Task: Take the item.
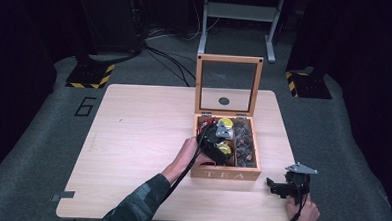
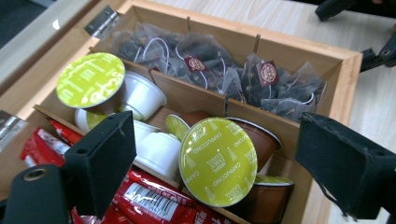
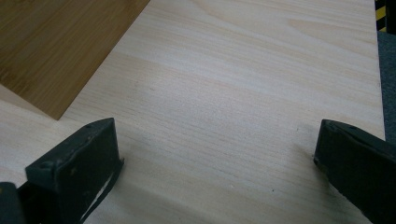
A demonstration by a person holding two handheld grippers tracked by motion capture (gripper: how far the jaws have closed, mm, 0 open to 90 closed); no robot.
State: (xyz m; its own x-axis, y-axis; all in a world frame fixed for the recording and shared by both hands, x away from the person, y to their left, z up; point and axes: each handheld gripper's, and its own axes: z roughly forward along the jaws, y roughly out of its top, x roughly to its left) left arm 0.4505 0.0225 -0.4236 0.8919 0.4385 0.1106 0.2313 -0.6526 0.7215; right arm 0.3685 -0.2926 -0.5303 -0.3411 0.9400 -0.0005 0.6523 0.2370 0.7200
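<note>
Wooden tea box (image 1: 225, 175) is sitting open toward the 3 o'clock side of the table (image 1: 132, 138), its glass lid (image 1: 228, 85) standing upright at 12 o'clock. Left gripper (image 2: 210, 161) is hovering over the box's left compartments, jaws spread wide around a yellow-green cappuccino capsule (image 2: 218, 161) without touching it; tea bags (image 2: 261, 84) are filling the far compartments. Right gripper (image 1: 283, 187) is resting released on bare tabletop at the box's 4 o'clock
</note>
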